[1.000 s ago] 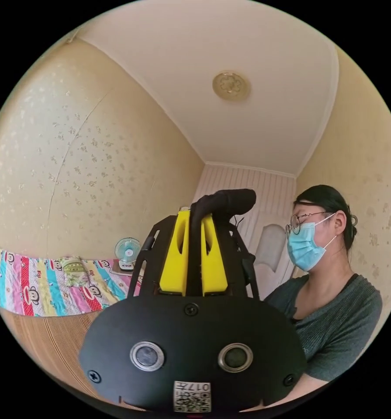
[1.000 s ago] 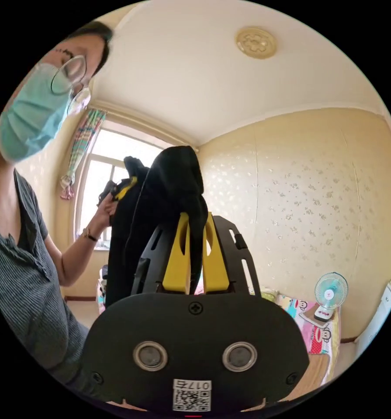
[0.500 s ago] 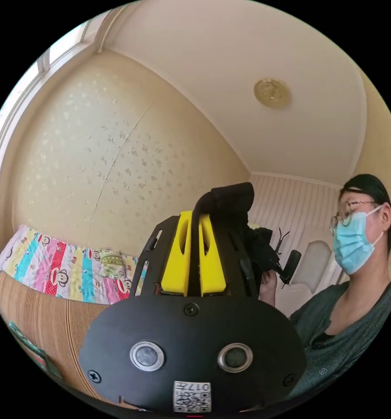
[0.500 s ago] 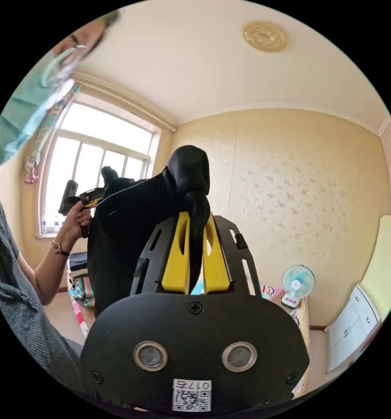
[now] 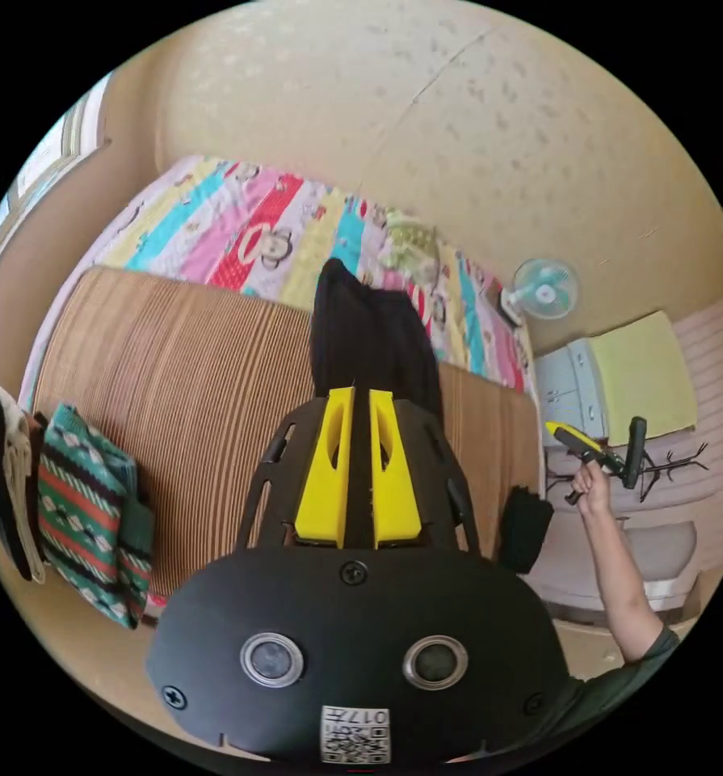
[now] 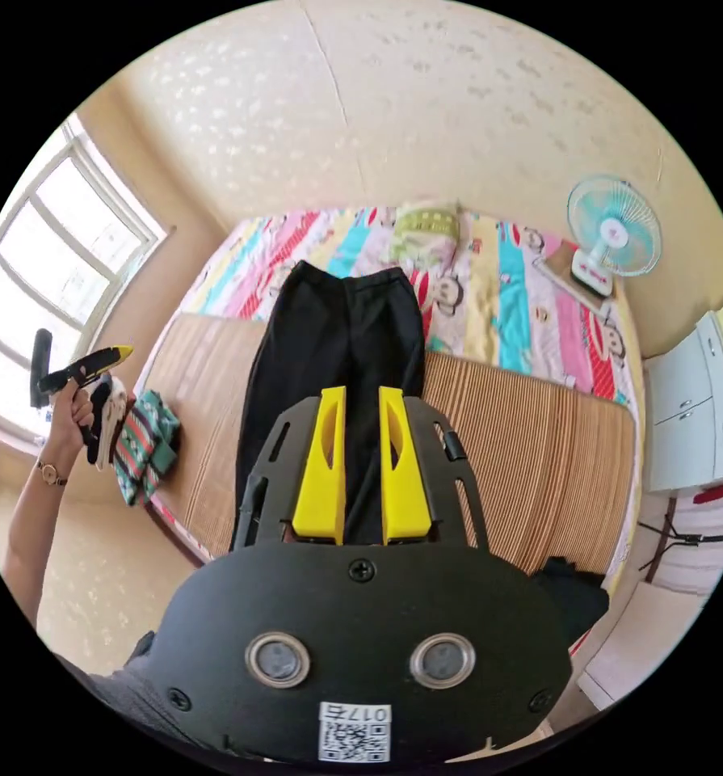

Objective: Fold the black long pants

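**Black pants laid out lengthwise on the bed**

Black long pants (image 6: 337, 347) lie flat on the bed, stretched along a brown striped mat (image 6: 531, 436) with the waistband end reaching onto the colourful cartoon-print sheet (image 6: 506, 291). The two legs lie together in one long dark strip, smooth, with the waistband straight and square across the far end. In the left gripper view the pants (image 5: 373, 339) run away from the camera toward the sheet (image 5: 240, 226), looking narrower and slightly rumpled at the far end.

The left hand-held gripper (image 5: 359, 404) has its yellow jaws close together with a strip of black cloth between them, gripping the pants. The right hand-held gripper (image 6: 361, 404) has its jaws a little apart above the pants; dark cloth shows through the gap, but whether the jaws press on it cannot be told.

A folded patterned knit in green, red and white (image 6: 145, 444) sits at the mat's edge near the window (image 6: 62, 267). A small teal fan (image 6: 615, 230) stands on the sheet by the wall, and a pale green folded cloth (image 6: 427, 225) lies beyond the waistband. Each view also catches the person's other hand, raised beside the bed and holding the other gripper.
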A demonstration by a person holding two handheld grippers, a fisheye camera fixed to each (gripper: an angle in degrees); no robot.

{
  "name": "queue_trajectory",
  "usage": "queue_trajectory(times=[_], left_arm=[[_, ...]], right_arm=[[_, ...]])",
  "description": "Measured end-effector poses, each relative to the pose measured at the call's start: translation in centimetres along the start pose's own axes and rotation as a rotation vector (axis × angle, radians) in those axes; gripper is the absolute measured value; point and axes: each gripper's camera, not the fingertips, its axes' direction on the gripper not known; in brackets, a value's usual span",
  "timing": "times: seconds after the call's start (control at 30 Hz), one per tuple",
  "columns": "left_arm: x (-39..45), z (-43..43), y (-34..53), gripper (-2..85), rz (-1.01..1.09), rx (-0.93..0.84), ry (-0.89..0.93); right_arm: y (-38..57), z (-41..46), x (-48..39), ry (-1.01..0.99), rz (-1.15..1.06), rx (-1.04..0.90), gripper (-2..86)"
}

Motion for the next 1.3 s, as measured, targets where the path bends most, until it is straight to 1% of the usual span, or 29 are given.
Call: queue_trajectory(times=[0.03, 0.07, 0.13, 0.23, 0.3, 0.37, 0.47, 0.53, 0.57, 0.6, 0.63, 0.67, 0.7, 0.73, 0.77, 0.8, 0.83, 0.87, 0.9, 0.93, 0.97, 1.03, 1.1, 1.13, 1.2, 1.23, 1.27, 1.3], left_arm=[[-0.7, 1.8, 0.6, 4.5, -0.016, -0.049, 0.011], [-2.0, 4.8, 2.3, 4.5, -0.06, -0.117, 0.039], [-3.3, 8.2, 4.7, 4.4, -0.133, -0.188, 0.083], [-3.3, 12.0, 7.3, 4.5, -0.191, -0.289, 0.145], [-1.8, 14.0, 7.3, 5.0, -0.156, -0.355, 0.147], [-0.2, 15.1, 6.4, 6.4, -0.118, -0.39, 0.114], [1.4, 16.8, 4.4, 9.7, -0.136, -0.447, 0.002], [1.7, 17.9, 3.4, 12.0, -0.174, -0.485, -0.014], [1.8, 18.9, 2.9, 12.8, -0.202, -0.535, 0.003], [1.8, 20.0, 2.6, 11.3, -0.23, -0.605, 0.013], [1.8, 20.2, 2.5, 10.6, -0.24, -0.634, 0.006], [1.9, 20.0, 1.9, 7.9, -0.235, -0.64, -0.018], [1.9, 19.6, 1.2, 5.6, -0.204, -0.646, 0.014], [1.8, 19.3, 0.8, 4.7, -0.186, -0.65, 0.053], [1.5, 18.7, 0.1, 3.4, -0.156, -0.655, 0.151], [1.0, 17.9, -0.5, 2.8, -0.119, -0.662, 0.306], [0.8, 17.4, -0.8, 2.6, -0.099, -0.659, 0.4], [0.2, 15.8, -1.2, 2.2, -0.059, -0.626, 0.565], [-0.5, 13.9, -1.4, 1.9, -0.026, -0.574, 0.68], [-1.0, 12.9, -1.4, 1.8, -0.016, -0.552, 0.726], [-2.1, 11.3, -1.2, 1.7, -0.017, -0.525, 0.782], [-4.1, 9.2, -0.5, 1.6, -0.049, -0.49, 0.785], [-7.1, 7.2, 0.8, 1.7, -0.15, -0.445, 0.673], [-7.9, 6.9, 1.3, 1.8, -0.194, -0.431, 0.635], [-11.0, 6.1, 3.3, 2.3, -0.431, -0.387, 0.494], [-11.6, 6.1, 3.9, 2.5, -0.488, -0.384, 0.468], [-12.3, 6.1, 5.0, 2.9, -0.586, -0.393, 0.411], [-12.7, 6.1, 5.9, 3.3, -0.672, -0.408, 0.357]], right_arm=[[1.7, 4.0, 1.4, 0.0, 0.026, -0.114, 8.3], [2.6, 5.9, 2.1, -0.005, 0.041, -0.168, 8.5], [5.9, 11.9, 4.2, -0.07, 0.096, -0.347, 9.7], [9.0, 16.5, 5.4, -0.157, 0.185, -0.479, 11.4], [9.7, 18.1, 5.3, -0.218, 0.222, -0.501, 12.3], [9.5, 19.2, 4.5, -0.244, 0.214, -0.514, 13.5], [8.5, 20.9, 2.4, -0.183, 0.12, -0.578, 17.1], [8.2, 22.1, 0.8, -0.082, 0.011, -0.64, 17.8], [8.1, 22.0, 0.5, -0.037, -0.017, -0.639, 17.0], [7.7, 21.8, 0.1, 0.051, -0.072, -0.632, 15.6], [7.1, 21.6, -0.1, 0.08, -0.126, -0.637, 13.6], [6.8, 21.4, -0.1, 0.075, -0.148, -0.643, 12.6], [6.1, 20.8, 0.2, 0.027, -0.177, -0.67, 6.9], [5.3, 19.8, 0.9, -0.018, -0.176, -0.665, 3.8], [4.9, 18.8, 1.4, -0.063, -0.178, -0.645, 3.6], [4.3, 16.4, 2.8, -0.201, -0.181, -0.579, 3.3], [3.8, 13.7, 4.8, -0.371, -0.155, -0.509, 3.2], [3.6, 12.4, 6.0, -0.464, -0.129, -0.473, 3.1], [3.5, 9.7, 8.9, -0.649, -0.064, -0.394, 3.0], [3.9, 7.2, 11.9, -0.793, 0.011, -0.3, 2.9], [4.2, 5.9, 13.5, -0.853, 0.05, -0.247, 2.9], [6.6, 2.6, 19.2, -1.025, 0.191, -0.088, 2.8], [9.1, 1.8, 23.0, -1.048, 0.293, -0.025, 2.8], [11.1, 2.0, 25.3, -0.992, 0.397, -0.033, 2.8], [14.0, 3.0, 28.0, -0.892, 0.559, -0.073, 2.8], [15.8, 3.7, 29.2, -0.843, 0.629, -0.1, 2.8], [16.6, 4.2, 29.7, -0.817, 0.659, -0.123, 2.8], [18.1, 5.3, 30.3, -0.764, 0.721, -0.196, 2.7]])
